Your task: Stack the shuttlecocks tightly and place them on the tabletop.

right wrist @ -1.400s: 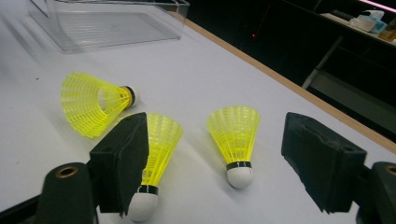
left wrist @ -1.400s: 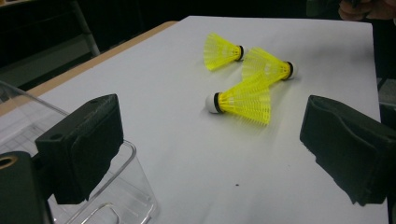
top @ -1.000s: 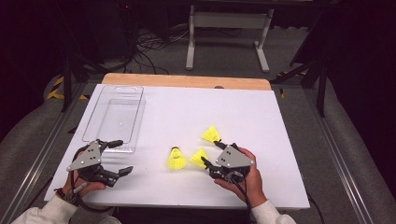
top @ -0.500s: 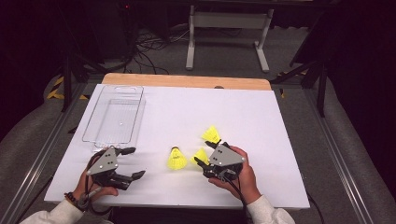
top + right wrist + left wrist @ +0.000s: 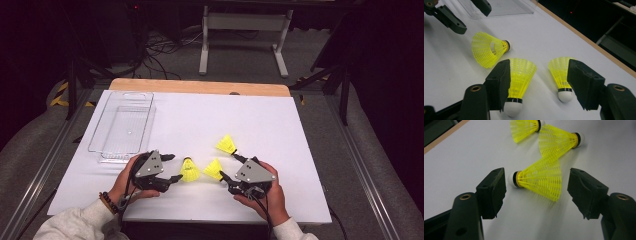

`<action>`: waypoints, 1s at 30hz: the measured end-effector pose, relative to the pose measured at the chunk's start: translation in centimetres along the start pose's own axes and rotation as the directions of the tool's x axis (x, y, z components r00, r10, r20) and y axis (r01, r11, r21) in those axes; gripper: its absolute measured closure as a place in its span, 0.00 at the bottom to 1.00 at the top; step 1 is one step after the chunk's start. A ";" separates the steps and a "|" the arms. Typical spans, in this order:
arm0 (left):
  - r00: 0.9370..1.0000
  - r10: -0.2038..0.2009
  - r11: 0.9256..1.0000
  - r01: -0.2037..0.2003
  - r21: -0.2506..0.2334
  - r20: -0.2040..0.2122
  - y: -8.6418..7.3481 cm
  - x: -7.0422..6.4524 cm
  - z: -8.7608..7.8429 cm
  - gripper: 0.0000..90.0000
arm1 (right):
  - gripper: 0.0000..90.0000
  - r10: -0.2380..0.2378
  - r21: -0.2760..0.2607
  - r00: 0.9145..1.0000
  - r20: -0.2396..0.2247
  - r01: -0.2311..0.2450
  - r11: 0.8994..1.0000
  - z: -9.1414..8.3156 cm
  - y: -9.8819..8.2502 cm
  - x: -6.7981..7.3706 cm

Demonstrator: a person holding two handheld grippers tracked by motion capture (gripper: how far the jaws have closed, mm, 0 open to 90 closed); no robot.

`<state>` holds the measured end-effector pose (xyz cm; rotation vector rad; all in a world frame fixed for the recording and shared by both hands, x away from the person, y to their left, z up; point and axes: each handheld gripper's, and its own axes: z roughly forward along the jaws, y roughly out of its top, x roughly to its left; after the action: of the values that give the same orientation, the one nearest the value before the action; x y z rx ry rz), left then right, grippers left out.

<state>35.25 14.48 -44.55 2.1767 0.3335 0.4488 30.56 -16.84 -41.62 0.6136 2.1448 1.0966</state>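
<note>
Three yellow shuttlecocks lie on the white desk [image 5: 260, 120] in the lower middle of the high view. The left shuttlecock [image 5: 189, 170] lies on its side just right of the left tool [image 5: 171, 167], in the lower left of the frame. In the left tool's own view this shuttlecock [image 5: 539, 178] sits between the two black jaws, cork toward the left jaw and skirt toward the right one, with clear desk showing on both sides; the jaws have just been closing but stand partly open and press on nothing.

The middle shuttlecock [image 5: 214, 169] lies just left of the right tool [image 5: 227, 165], held by a hand in the lower right. In that tool's view the middle shuttlecock [image 5: 520, 75] lies beside and partly behind the left jaw, and the far shuttlecock [image 5: 560, 72] beside the right jaw; the gap between the jaws shows bare desk, so they are partly open and hold nothing.

A clear plastic tray [image 5: 122, 127] lies at the left of the desk, above the left tool.
</note>
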 end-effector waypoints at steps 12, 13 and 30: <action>0.994 0.106 0.990 -0.104 0.091 -0.018 2.0 -0.6 2.6 0.61 | 0.40 0.011 0.013 1.000 0.028 -0.012 1.000 -0.7 -0.6 -0.2; 0.994 0.108 0.989 -0.106 0.105 -0.015 2.0 -0.5 2.8 0.61 | 0.39 0.010 0.015 1.000 0.027 -0.010 1.000 -0.7 -0.6 -0.3; 0.989 0.114 0.980 -0.096 0.174 -0.096 2.8 0.9 2.9 0.99 | 0.39 0.000 0.018 0.999 0.039 -0.001 1.000 -0.8 -0.7 -0.4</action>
<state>37.49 11.11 -43.80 2.3490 0.3255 0.6162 30.17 -17.96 -41.72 0.6389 2.1227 1.0586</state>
